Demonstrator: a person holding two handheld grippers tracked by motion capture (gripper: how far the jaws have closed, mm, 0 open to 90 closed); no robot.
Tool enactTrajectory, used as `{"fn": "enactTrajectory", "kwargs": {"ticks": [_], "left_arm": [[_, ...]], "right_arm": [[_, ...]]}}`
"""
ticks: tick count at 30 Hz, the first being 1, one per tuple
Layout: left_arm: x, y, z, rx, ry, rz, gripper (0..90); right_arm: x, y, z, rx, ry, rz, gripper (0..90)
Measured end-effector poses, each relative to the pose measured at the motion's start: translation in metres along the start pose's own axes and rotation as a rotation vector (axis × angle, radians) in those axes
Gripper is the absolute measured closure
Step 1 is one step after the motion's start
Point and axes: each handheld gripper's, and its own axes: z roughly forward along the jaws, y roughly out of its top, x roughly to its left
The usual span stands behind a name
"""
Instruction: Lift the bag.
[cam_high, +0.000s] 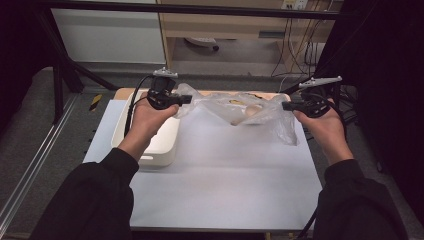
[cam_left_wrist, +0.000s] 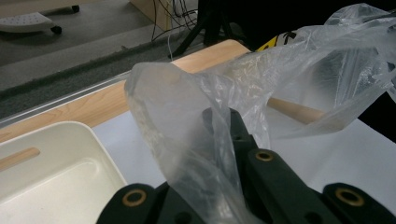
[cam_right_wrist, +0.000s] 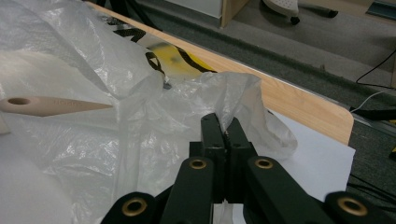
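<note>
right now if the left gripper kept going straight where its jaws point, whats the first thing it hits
The clear plastic bag it already pinches; behind that, probably the wooden handle inside the bag, though depth is unclear.

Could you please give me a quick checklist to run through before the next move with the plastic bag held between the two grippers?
1. Left gripper shut on the plastic bag: ok, film is bunched between its jaws.
2. Right gripper shut on the bag's other edge: ok.
3. Bag lifted off the table: ok, it hangs between the grippers.
4. Wooden utensil inside the bag: ok, handle shows through the film.
5. White bin free to receive things: ok.
6. Bag mouth open: cannot tell.
</note>
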Motion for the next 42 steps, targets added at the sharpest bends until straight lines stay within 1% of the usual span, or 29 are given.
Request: {"fn": "enactTrajectory", "kwargs": {"ticks": [2, 8, 15, 19, 21, 23, 26, 28, 30, 32, 35, 37, 40, 42], "left_arm": [[0.001, 0.002, -0.001, -0.004, 0.005, 0.001, 90.0], [0.009, 0.008, -0.006, -0.023, 0.025, -0.001, 90.0], [0.016, 0.016, -0.012, -0.065, 0.054, -0.01, 90.0], [0.021, 0.022, -0.014, -0.077, 0.066, -0.011, 90.0], [0.024, 0.027, -0.014, -0.078, 0.08, -0.01, 90.0], [0.027, 0.033, -0.013, -0.091, 0.084, -0.011, 90.0], [0.03, 0.043, -0.011, -0.107, 0.094, -0.007, 90.0], [0.031, 0.049, -0.008, -0.122, 0.099, -0.006, 90.0], [0.032, 0.051, -0.005, -0.129, 0.103, -0.007, 90.0], [0.033, 0.049, -0.003, -0.121, 0.109, -0.007, 90.0], [0.037, 0.043, -0.002, -0.103, 0.106, -0.013, 90.0], [0.038, 0.038, -0.004, -0.089, 0.102, -0.017, 90.0], [0.037, 0.032, -0.008, -0.071, 0.108, -0.008, 90.0], [0.037, 0.026, -0.01, -0.066, 0.098, -0.014, 90.0]], "right_arm": [[-0.001, 0.004, -0.001, -0.008, -0.005, 0.007, 90.0], [0.0, 0.013, -0.002, -0.028, -0.021, -0.001, 90.0], [0.0, 0.024, -0.004, -0.072, -0.052, 0.002, 90.0], [-0.001, 0.032, -0.004, -0.077, -0.064, 0.002, 90.0], [-0.003, 0.037, -0.004, -0.075, -0.075, -0.009, 90.0], [-0.004, 0.042, -0.004, -0.078, -0.084, -0.003, 90.0], [-0.007, 0.051, -0.005, -0.077, -0.102, -0.014, 90.0], [-0.008, 0.057, -0.007, -0.076, -0.121, -0.033, 90.0], [-0.009, 0.062, -0.009, -0.081, -0.136, -0.031, 90.0], [-0.01, 0.064, -0.01, -0.079, -0.129, -0.022, 90.0], [-0.009, 0.061, -0.006, -0.077, -0.117, -0.031, 90.0], [-0.008, 0.058, -0.003, -0.074, -0.102, -0.029, 90.0], [-0.005, 0.055, 0.001, -0.069, -0.092, -0.033, 90.0], [-0.004, 0.053, 0.004, -0.068, -0.086, -0.034, 90.0]]}}
